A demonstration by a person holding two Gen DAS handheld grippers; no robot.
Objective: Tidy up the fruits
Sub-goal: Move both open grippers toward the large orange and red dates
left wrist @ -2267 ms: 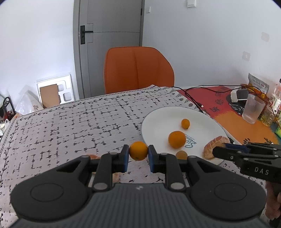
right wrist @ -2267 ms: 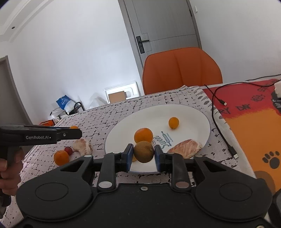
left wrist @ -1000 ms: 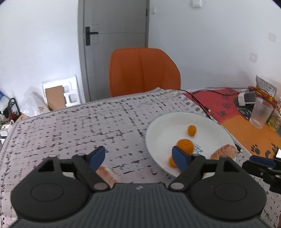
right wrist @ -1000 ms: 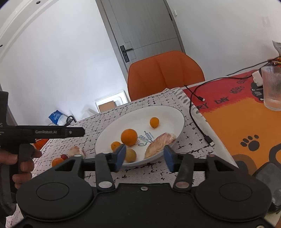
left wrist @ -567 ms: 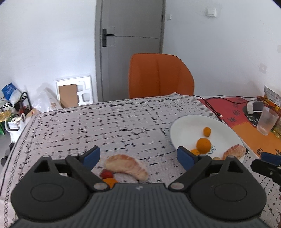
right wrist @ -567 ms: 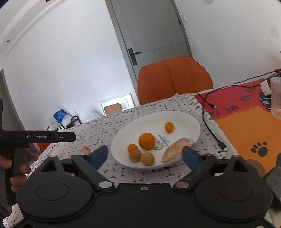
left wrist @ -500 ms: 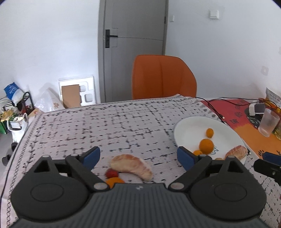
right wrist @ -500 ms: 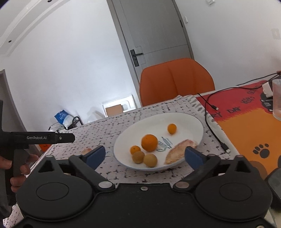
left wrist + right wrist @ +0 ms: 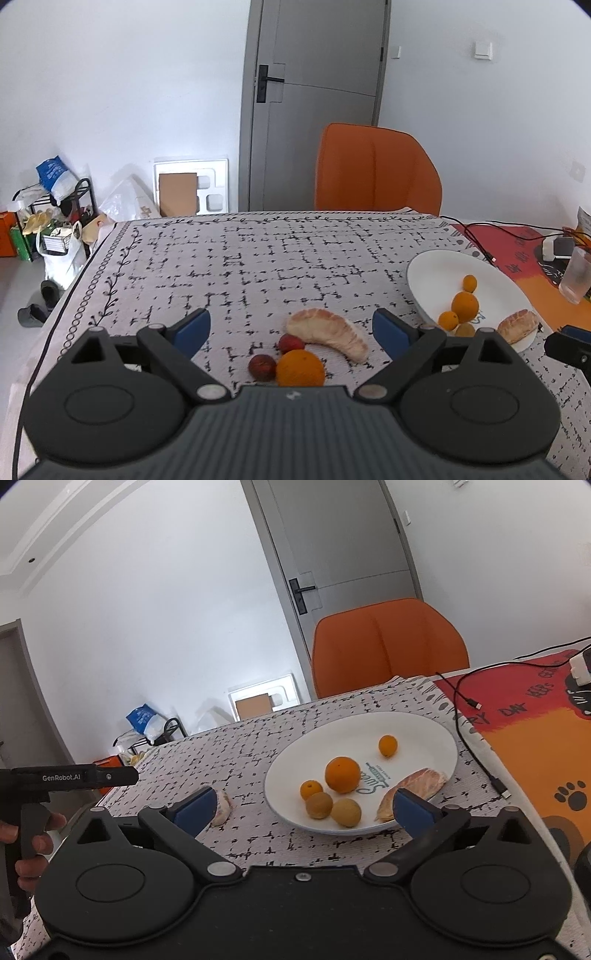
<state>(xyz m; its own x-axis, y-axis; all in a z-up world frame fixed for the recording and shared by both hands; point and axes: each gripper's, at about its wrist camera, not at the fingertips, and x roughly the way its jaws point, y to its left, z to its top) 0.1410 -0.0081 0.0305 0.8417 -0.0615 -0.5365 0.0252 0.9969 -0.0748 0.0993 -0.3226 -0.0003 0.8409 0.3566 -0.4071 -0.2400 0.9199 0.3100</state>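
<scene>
A white plate (image 9: 417,734) holds a big orange (image 9: 342,774), two small oranges, two brown round fruits (image 9: 345,812) and a pomelo segment (image 9: 417,784). My right gripper (image 9: 304,806) hovers at the plate's near rim, its jaws opening with nothing pressed between them. My left gripper (image 9: 290,326) is open over the patterned cloth. Between its fingers lie a pomelo segment (image 9: 328,332), an orange (image 9: 300,367) and two small red fruits (image 9: 261,365). The plate (image 9: 436,273) is to its right.
An orange chair (image 9: 376,173) stands behind the table. A black cable (image 9: 476,753) runs along the plate's right side onto a red and orange mat (image 9: 535,738). A glass (image 9: 576,273) stands at the far right. The table edge (image 9: 85,266) drops off on the left.
Both grippers let their fruits go on the plate. The left one swung left to the fruits on the cloth. The right one drew back a little and its jaws spread wide.
</scene>
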